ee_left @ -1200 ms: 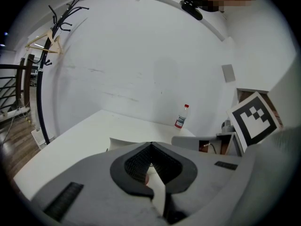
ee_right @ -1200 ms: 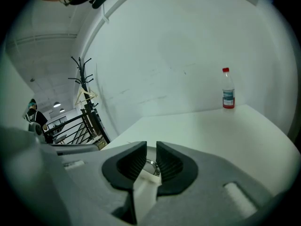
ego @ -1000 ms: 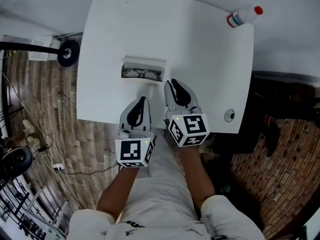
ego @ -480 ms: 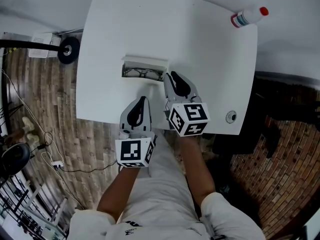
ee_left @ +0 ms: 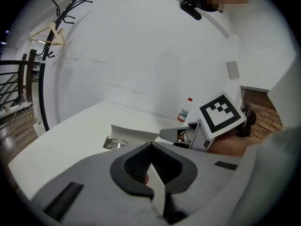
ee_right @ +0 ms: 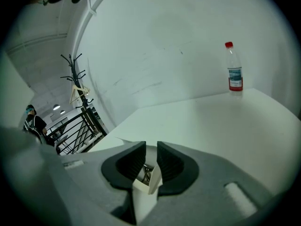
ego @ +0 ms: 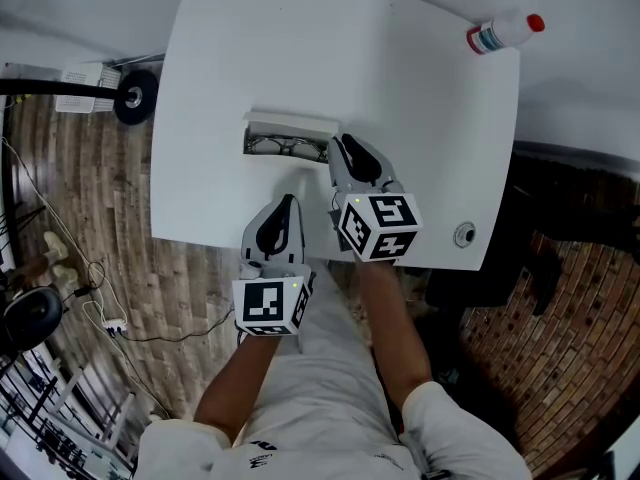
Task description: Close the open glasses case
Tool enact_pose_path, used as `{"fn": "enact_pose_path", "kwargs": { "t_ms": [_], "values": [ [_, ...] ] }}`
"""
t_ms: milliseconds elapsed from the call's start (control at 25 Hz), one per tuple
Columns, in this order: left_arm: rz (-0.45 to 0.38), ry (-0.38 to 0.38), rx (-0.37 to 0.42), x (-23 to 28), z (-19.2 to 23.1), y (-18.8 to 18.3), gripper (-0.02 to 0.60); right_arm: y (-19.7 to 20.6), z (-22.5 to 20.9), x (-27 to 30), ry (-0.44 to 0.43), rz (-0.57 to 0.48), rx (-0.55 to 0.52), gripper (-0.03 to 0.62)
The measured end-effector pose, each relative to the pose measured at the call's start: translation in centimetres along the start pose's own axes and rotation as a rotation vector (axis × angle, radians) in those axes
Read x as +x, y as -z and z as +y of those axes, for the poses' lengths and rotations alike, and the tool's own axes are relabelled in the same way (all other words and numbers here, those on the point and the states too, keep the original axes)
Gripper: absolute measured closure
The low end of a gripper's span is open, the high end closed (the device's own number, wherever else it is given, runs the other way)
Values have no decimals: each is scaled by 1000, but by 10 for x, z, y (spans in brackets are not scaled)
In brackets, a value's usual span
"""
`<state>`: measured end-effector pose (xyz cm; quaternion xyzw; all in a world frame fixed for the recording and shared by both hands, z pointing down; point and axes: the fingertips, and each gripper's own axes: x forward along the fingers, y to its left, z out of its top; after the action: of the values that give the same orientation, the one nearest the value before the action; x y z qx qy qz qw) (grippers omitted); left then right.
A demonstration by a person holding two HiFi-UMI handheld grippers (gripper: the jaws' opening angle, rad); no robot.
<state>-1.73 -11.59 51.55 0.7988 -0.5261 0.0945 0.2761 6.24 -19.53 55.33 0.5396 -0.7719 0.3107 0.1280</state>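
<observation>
My left gripper (ego: pixel 288 202) hangs over the near edge of the table (ego: pixel 420 118), where it was a second ago, its jaws pressed together on nothing. My right gripper (ego: pixel 343 144) has pushed forward from that edge. Its tips now sit just beside the right end of the glasses case (ego: pixel 287 128), the jaws a narrow slot apart with nothing between them.

The case lies left of the table's middle, nearer the near edge. Its lid is still raised on the far side, and the glasses (ego: pixel 283 149) rest inside. I read that advance as my approach to the lid. Nothing is closed yet, and I judge my right tips must get behind the lid to tip it toward me.

The head view does not tell me how wide either pair of jaws stands; each gripper's own view settles that. The left gripper view shows the raised lid from the side, with my right gripper next to it. The right gripper view catches only a sliver of the case through its slot. A bottle (ego: pixel 497 34) stands at the far right corner.
</observation>
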Motion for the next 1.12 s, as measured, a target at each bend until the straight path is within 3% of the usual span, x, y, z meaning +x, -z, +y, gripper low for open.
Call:
{"fn": "enact_pose_path", "kwargs": {
  "t_ms": [280,560,1120],
  "values": [
    [17,-7,4,2,2,6,584,-3,-3,5,22,1,-51,533],
    [38,-22,-6,1,8,15,584,1,-4,11,6,31,22,542],
    [31,-20,-18,5,14,11,584,1,-6,16,10,71,-4,557]
  ]
}}
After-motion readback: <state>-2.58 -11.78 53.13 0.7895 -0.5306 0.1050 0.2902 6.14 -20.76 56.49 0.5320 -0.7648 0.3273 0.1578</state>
